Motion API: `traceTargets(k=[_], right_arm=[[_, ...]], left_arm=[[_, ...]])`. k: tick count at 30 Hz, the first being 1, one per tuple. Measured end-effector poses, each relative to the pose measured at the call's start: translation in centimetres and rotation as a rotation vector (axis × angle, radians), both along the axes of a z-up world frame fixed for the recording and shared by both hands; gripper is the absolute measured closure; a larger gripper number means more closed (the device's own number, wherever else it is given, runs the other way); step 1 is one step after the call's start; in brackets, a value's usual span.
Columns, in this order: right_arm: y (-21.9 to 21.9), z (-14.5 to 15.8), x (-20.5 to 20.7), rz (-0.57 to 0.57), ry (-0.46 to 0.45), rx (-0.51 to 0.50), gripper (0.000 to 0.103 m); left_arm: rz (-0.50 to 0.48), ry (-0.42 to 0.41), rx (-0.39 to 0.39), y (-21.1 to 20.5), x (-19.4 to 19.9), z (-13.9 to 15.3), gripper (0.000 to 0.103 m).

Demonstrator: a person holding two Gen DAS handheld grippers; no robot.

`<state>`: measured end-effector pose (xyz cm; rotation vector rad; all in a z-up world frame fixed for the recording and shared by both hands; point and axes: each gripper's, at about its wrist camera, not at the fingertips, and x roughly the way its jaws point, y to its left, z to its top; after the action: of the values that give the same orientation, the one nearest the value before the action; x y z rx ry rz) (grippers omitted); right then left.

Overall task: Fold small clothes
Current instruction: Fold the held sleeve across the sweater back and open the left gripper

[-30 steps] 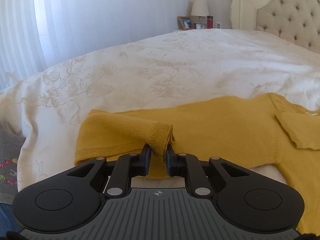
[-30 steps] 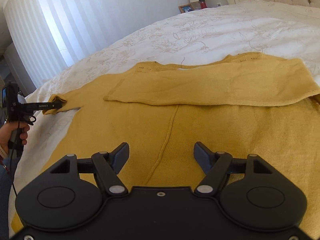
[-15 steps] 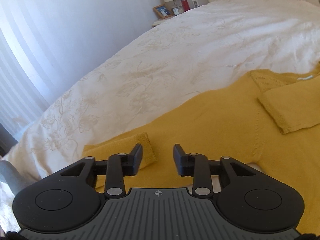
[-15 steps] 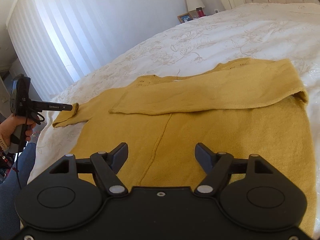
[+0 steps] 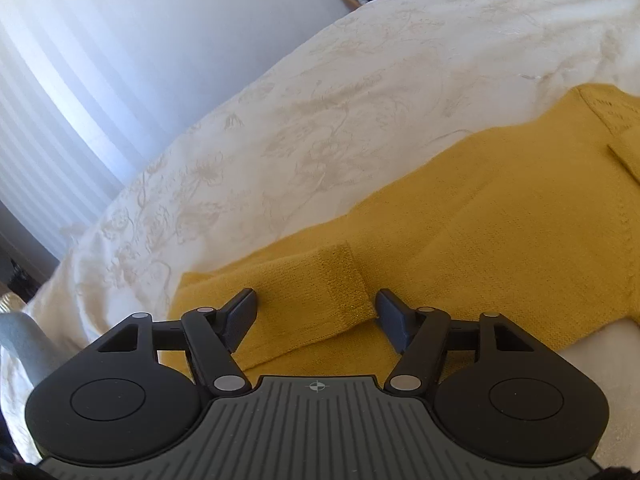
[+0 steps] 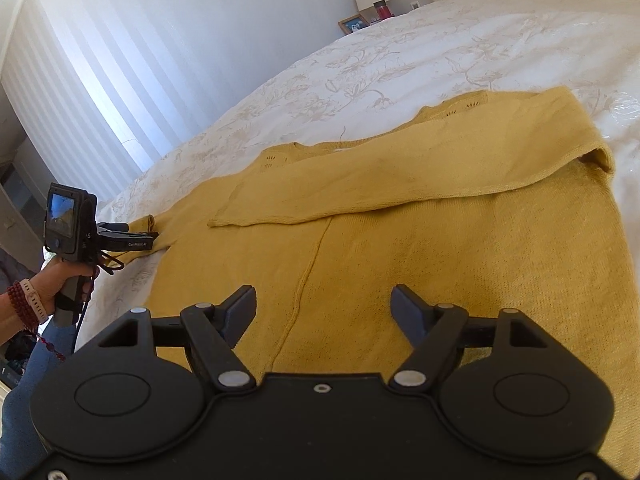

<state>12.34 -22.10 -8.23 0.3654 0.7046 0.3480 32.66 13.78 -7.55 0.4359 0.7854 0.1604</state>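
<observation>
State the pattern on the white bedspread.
Faint beige floral print on the white quilted bedspread, clearest in the right wrist view.

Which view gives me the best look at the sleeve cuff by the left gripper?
The left wrist view: the ribbed sleeve cuff lies large between the left gripper, whose jaws are opening and not pressing it. The right wrist view shows that cuff only small and far off, partly hidden behind the gripper.

My mustard-yellow knit sweater (image 6: 400,248) lies flat across the middle of the frame on the bed. One sleeve (image 6: 400,176) is folded across its chest; the other sleeve's cuff (image 5: 344,280) lies doubled back at lower centre.
</observation>
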Motion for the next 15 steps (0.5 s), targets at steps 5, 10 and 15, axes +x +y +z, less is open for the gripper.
traceTargets(k=[5, 10, 15], right_arm=[[-0.2, -0.1, 0.0, -0.002, 0.004, 0.015, 0.026], [-0.7, 0.1, 0.1, -0.014, 0.012, 0.069, 0.026], [-1.6, 0.2, 0.1, -0.041, 0.027, 0.143, 0.026]], left_arm=[[0.098, -0.010, -0.328, 4.0, 0.6, 1.9, 0.091], [0.055, -0.037, -0.447, 2.7, 0.3, 6.0, 0.091], [-0.068, -0.057, -0.654, -2.5, -0.2, 11.6, 0.091]])
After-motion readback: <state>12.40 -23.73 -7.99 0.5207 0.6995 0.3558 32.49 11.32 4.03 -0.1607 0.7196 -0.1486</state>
